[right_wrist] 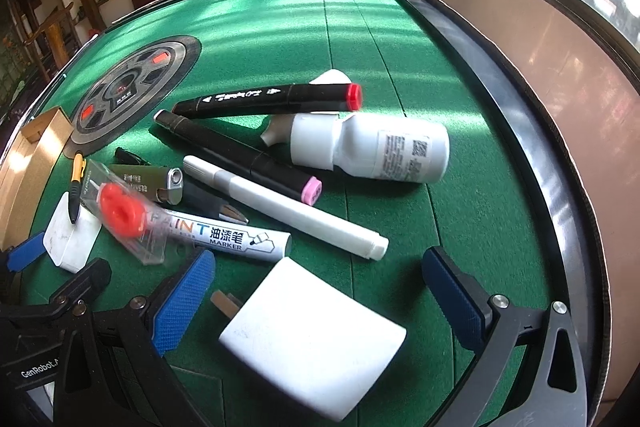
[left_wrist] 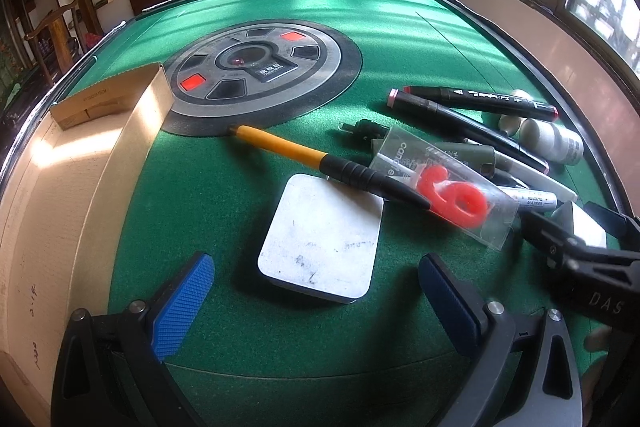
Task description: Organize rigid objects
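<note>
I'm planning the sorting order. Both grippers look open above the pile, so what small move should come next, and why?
Probably lower the right gripper and close on the white charger. It lies between the open fingers, apart from the markers, while the left gripper hovers open by the white square block, whose far corner sits under the yellow pen.

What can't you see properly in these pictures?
- Cardboard box: left wrist view, cut off by the left edge, so its full inside is hidden.
- Lighter: right wrist view, partly covered by the clear packet, which is blurred.
- White charger: right wrist view, its underside is hidden.
- Bottle label: print too small to read.
</note>
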A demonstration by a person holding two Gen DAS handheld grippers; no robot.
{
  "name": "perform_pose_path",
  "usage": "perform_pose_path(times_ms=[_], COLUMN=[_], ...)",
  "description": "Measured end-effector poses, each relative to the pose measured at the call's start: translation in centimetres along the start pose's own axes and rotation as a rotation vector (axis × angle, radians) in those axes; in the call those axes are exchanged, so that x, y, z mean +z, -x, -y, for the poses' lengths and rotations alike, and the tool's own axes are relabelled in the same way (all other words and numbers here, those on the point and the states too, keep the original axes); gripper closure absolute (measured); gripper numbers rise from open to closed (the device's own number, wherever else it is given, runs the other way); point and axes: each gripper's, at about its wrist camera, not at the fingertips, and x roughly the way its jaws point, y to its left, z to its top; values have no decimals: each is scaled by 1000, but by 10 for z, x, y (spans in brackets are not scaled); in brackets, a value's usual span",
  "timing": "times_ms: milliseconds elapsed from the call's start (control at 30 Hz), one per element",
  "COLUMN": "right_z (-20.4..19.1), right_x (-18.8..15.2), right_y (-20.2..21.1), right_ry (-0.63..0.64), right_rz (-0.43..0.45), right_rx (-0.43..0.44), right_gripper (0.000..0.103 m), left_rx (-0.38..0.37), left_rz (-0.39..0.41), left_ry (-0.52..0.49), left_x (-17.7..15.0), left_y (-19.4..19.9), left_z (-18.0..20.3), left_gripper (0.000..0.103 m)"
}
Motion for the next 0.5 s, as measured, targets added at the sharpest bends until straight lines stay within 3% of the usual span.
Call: perform_pose_path(times_ms=[200,300,400,500], right_z=[-9,0,13,20], right_x=[-5,-9,-16,-11], right_y=[1,12,61,134], right_ry=[23,-33,-74,-73], right_rz=[-25,-55,72,253], right_rx=[-14,-27,-27,-47], right_gripper=[0,0,0,0], left_rx=[-11,-112,-187,-176], left_rz=[-5,9,128,330], left_ry=[-14,32,101,106], left_x=[0,-5,-9,-1], left_y=[1,16,65,140], left_z=[0,-14,-34,-49], left_gripper=[1,4,6,6])
